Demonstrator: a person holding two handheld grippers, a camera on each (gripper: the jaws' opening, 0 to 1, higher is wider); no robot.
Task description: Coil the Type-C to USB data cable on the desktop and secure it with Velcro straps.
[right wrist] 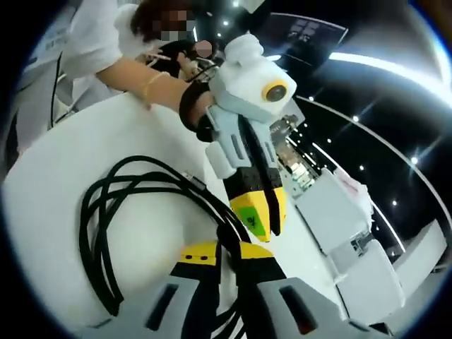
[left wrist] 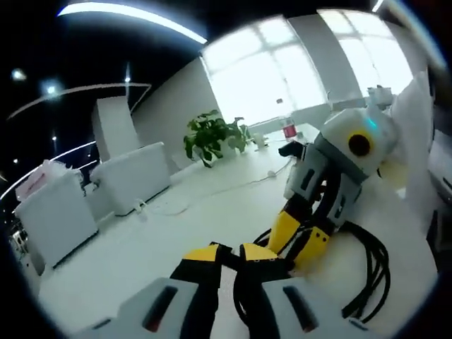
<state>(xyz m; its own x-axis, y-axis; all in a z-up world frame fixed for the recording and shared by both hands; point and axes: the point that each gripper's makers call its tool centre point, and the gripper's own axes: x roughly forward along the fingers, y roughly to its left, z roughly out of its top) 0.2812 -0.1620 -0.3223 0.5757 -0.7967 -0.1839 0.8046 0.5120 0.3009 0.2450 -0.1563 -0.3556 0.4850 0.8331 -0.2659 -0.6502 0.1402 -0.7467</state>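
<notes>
The black data cable (left wrist: pixel 371 265) lies in several loose loops on the white desktop (left wrist: pixel 176 233). In the left gripper view my left gripper (left wrist: pixel 232 253) has its yellow-tipped jaws shut on a bunched part of the cable. My right gripper (left wrist: pixel 298 239) comes in from the right and grips the same bundle just beyond. In the right gripper view the coil (right wrist: pixel 99 212) spreads out to the left on the desktop (right wrist: pixel 63 162). There my right gripper (right wrist: pixel 229 253) is shut on the gathered strands, and the left gripper (right wrist: pixel 261 215) points down at the bundle right above it. No Velcro strap can be made out.
A person (right wrist: pixel 120 56) in a white top leans over the far end of the desk. A thin white cable (left wrist: pixel 212 191), a red cup (left wrist: pixel 289 129) and a potted plant (left wrist: pixel 212 135) lie further along. White blocks (left wrist: pixel 131 176) stand beside the desk.
</notes>
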